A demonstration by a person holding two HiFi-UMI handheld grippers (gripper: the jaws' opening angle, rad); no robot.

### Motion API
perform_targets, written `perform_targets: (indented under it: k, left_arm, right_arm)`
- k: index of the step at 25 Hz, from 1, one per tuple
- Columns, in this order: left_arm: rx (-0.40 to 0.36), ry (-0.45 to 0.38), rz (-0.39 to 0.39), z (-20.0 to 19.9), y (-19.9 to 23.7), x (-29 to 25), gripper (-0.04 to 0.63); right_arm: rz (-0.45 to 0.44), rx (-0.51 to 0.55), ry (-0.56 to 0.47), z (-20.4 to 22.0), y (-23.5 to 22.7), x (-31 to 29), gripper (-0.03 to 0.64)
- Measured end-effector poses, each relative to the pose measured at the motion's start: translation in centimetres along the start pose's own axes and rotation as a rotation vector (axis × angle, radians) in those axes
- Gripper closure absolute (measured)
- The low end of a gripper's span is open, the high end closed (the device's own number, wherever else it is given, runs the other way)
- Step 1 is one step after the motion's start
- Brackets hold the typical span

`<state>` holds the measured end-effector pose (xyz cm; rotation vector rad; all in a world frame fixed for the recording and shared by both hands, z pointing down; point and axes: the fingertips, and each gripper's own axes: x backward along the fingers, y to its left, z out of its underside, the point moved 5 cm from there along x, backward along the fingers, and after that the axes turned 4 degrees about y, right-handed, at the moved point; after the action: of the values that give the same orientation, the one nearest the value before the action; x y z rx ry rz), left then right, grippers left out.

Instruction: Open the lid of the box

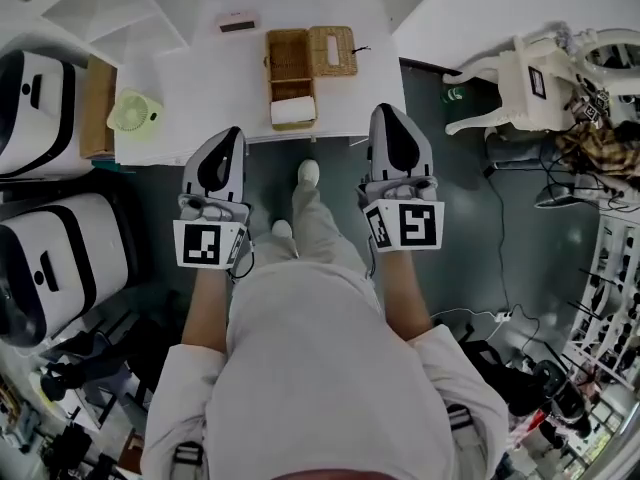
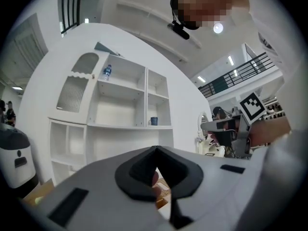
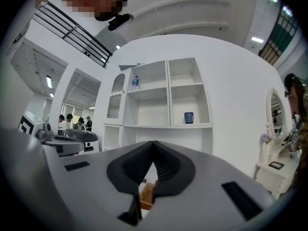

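Note:
A wicker box stands open on the white table, with its lid folded out flat to the right. A white thing lies in the near end of the box. Both grippers hang side by side in front of the table's near edge, apart from the box. My left gripper is shut with nothing between its jaws, and my right gripper is shut and empty too. A sliver of the box shows below the closed tips of the left gripper. Likewise the box shows under the right gripper.
A small green fan and a small flat device sit on the table. White rounded machines stand at the left, white furniture and floor cables at the right. A white shelf unit rises behind the table. The person's shoes are near the table edge.

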<state>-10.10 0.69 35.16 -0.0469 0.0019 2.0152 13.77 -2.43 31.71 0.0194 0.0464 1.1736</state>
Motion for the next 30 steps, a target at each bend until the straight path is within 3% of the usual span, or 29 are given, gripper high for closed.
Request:
perform_targets:
  k: [12, 19, 30]
  left_arm:
    - [0.084, -0.01, -0.077, -1.5, -3.3, 11.7, 0.604]
    - [0.033, -0.024, -0.086, -4.4, -7.8, 12.7, 0.604]
    - [0.052, -0.011, -0.12, -4.3, -11.5, 13.8, 0.604]
  right_arm:
    - [-0.029, 0.076, -0.005, -2.4, 6.2, 10.0, 0.623]
    - [-0.06, 0.099, -0.034, -3.6, 5.8, 12.7, 0.623]
    - [-0.096, 0.075, -0.061, -3.5, 3.8, 14.3, 0.621]
